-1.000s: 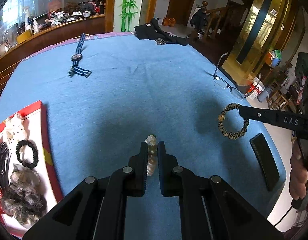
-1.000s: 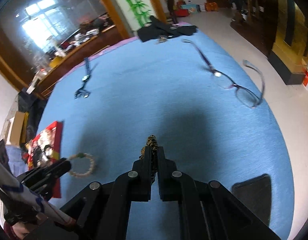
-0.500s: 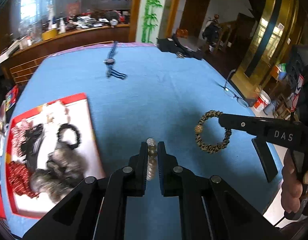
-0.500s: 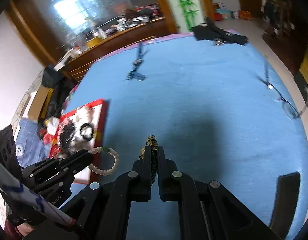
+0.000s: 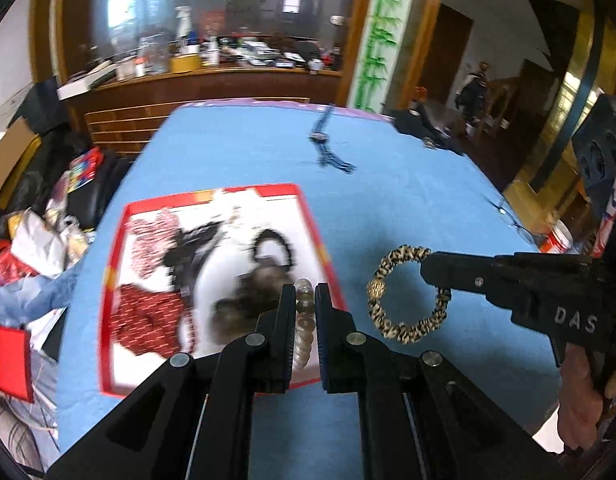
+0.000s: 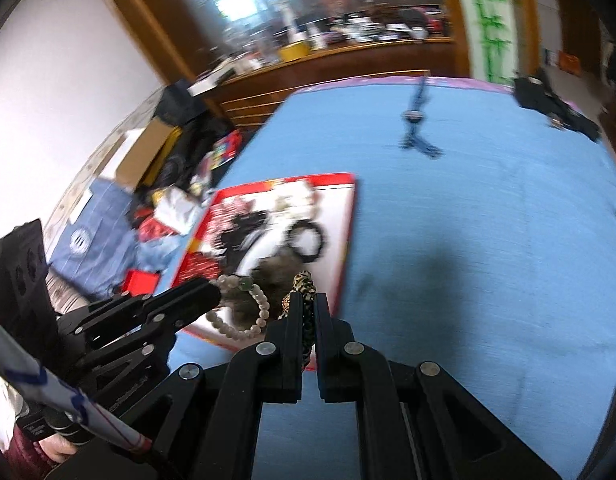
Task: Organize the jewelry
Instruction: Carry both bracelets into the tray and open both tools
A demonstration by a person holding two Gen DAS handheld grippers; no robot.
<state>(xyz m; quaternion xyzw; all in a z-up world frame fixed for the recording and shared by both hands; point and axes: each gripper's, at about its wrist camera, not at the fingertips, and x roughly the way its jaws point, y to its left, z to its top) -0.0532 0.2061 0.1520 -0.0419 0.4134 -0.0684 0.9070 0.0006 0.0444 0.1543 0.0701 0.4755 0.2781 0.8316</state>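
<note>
My left gripper [image 5: 306,294] is shut on a pale bead bracelet [image 5: 303,320] and holds it above the near right corner of the red-rimmed tray [image 5: 112,280]. That bracelet also shows in the right wrist view [image 6: 248,312]. My right gripper [image 6: 306,300] is shut on a leopard-print braided bracelet [image 6: 304,286], just right of the tray [image 6: 350,216]. It shows as a hanging loop in the left wrist view [image 5: 408,292]. The tray holds a black bracelet [image 5: 272,246], red pieces and other jewelry, blurred.
A blue-strapped watch [image 5: 328,144] lies at the far side of the blue table [image 5: 408,200]. Glasses [image 5: 512,216] lie at the right edge and a dark cloth [image 5: 424,128] at the far right corner. Bags and boxes [image 6: 156,184] crowd the floor on the left.
Both grippers have swung left with their bracelets. The tray now sits straight ahead of the left gripper, and the right gripper is close beside the tray's right rim.
</note>
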